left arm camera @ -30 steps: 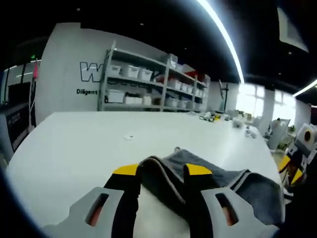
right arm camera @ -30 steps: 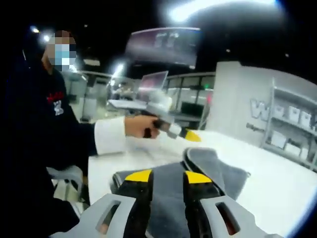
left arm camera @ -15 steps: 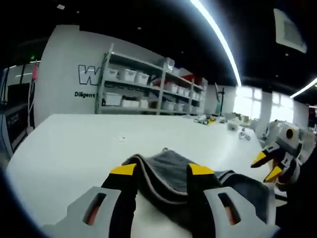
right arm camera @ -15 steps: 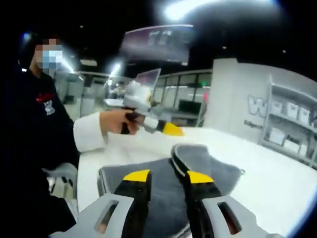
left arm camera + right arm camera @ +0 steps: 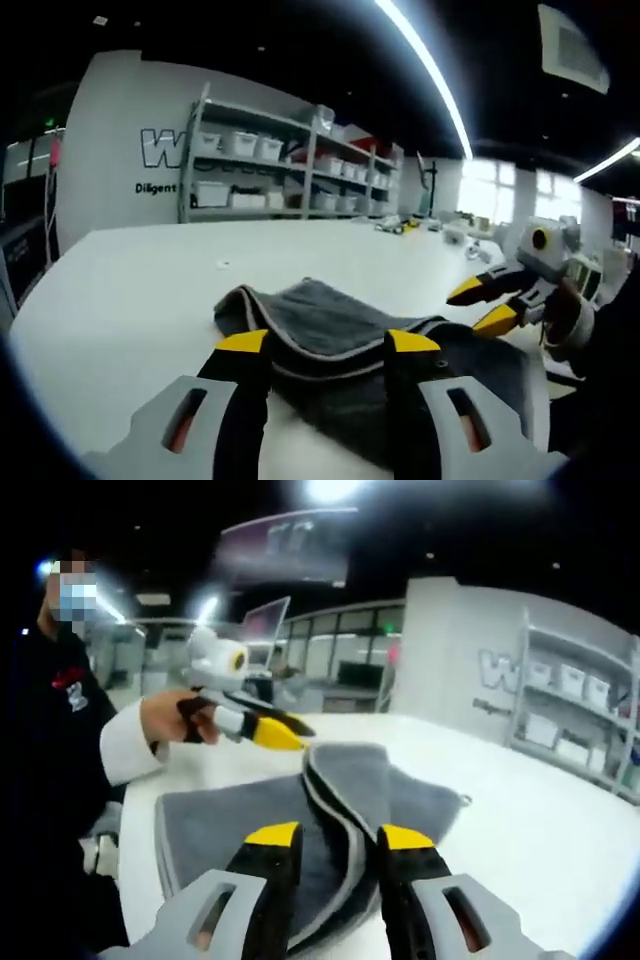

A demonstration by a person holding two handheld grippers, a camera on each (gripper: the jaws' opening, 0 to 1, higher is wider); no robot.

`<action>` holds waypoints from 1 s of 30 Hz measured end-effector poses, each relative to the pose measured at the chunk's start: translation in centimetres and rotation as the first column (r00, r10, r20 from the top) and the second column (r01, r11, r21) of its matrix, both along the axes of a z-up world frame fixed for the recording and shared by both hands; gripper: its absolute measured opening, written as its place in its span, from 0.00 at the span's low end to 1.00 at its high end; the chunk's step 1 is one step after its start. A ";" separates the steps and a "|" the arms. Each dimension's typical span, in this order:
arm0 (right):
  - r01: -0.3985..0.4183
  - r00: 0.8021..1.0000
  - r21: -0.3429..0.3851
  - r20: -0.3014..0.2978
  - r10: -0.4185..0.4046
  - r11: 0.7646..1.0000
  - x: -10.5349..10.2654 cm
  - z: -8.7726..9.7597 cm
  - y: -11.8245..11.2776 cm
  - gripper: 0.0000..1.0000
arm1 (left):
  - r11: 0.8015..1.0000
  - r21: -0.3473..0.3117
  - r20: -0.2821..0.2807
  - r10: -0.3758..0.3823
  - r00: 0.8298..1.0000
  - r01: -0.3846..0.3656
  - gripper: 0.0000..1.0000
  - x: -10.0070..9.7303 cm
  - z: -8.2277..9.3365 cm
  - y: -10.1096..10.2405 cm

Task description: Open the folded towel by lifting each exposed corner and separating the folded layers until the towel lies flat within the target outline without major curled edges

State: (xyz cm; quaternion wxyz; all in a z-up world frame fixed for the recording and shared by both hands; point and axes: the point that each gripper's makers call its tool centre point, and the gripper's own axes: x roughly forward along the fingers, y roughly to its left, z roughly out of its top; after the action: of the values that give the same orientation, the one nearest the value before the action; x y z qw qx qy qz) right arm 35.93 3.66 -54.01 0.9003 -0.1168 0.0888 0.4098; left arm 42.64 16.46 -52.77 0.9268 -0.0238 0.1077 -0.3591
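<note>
Two tools, one fold left to peel

Both views show the grey towel point(image 5: 340, 340) lying on the white worktop point(image 5: 130, 300), partly opened: a lower layer spreads flat toward the person, and an upper fold stands humped across it, its pale piped edge curling in a ridge. We see no target outline on the worktop, so we cannot judge placement against it.

In the left gripper view, our left tool point(image 5: 327, 345) sits at 6 o'clock with its yellow-tipped jaws spread, the folded ridge lying between and just beyond them; nothing is pinched. The right tool point(image 5: 487, 300) comes in at 3 o'clock, jaws parted, hovering just above the towel's far side. In the right gripper view, the right tool point(image 5: 338, 840) is likewise spread at 6 o'clock with the curled edge point(image 5: 330, 810) running up between the jaws, and the left tool point(image 5: 262, 728) hangs at 10 o'clock near the ridge's far end, gripped by a hand point(image 5: 170, 720).

We judge the step in hand to be taking hold of that raised fold. To do it well, we should pinch only the top layer at its piped edge, one tool toward each end, lift together, and carry the flap over and away so the layers part cleanly. Catching both layers would drag the whole towel; uneven lifting risks a curled border.
</note>
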 end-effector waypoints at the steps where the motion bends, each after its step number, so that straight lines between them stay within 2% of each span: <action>1: 0.005 1.000 -0.003 -0.005 -0.005 1.000 0.2 -0.2 -0.1 0.27 | 1.000 0.000 0.002 -0.002 1.000 0.002 0.44 -0.3 0.0 -0.1; 7: 0.038 0.999 -0.013 -0.036 -0.038 0.999 1.1 -0.8 -0.5 0.27 | 0.999 0.009 0.011 -0.053 0.999 0.053 0.44 -1.9 -0.8 -1.0; 10: 0.043 0.997 -0.032 -0.055 -0.045 0.999 1.5 -1.3 -0.4 0.27 | 0.992 0.010 0.000 -0.124 0.992 0.124 0.43 -3.3 -1.6 -2.0; 12: 0.056 0.996 -0.040 -0.067 -0.059 0.998 1.7 -1.6 -0.6 0.27 | 0.989 0.007 0.005 -0.149 0.989 0.149 0.42 -4.7 -2.0 -3.3; 15: 0.058 0.994 -0.055 -0.085 -0.062 0.997 1.6 -2.1 -0.5 0.26 | 0.983 -0.018 0.007 -0.181 0.984 0.181 0.41 -5.5 -2.3 -3.9; 18: 0.060 0.994 -0.051 -0.087 -0.064 0.997 1.6 -2.0 -0.4 0.25 | 0.981 -0.011 0.006 -0.196 0.981 0.196 0.40 -5.8 -2.0 -4.2; 22: 0.076 0.991 -0.034 -0.111 -0.079 0.997 2.0 -2.2 -0.5 0.24 | 0.979 -0.011 0.030 -0.202 0.979 0.203 0.40 -6.5 -1.3 -4.2; 25: 0.086 0.988 -0.039 -0.128 -0.090 0.996 2.2 -2.6 -0.9 0.22 | 0.974 0.015 0.049 -0.228 0.972 0.228 0.41 -7.0 -1.1 -4.5; 28: 0.100 0.978 -0.015 -0.184 -0.101 0.995 2.2 -3.1 -1.2 0.12 | 0.970 0.018 0.055 -0.244 0.968 0.243 0.42 -7.4 -0.9 -5.1; 30: 0.095 0.977 -0.005 -0.189 -0.094 0.995 2.1 -3.1 -1.2 0.12 | 0.969 0.023 0.047 -0.247 0.968 0.246 0.43 -7.5 -1.0 -5.3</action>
State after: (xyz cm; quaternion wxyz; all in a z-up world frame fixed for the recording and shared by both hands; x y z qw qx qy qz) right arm 38.06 2.43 -57.10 0.9065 -0.0710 0.1786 0.3759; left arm 35.13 11.12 -53.74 0.8776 0.0063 0.0900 -0.4709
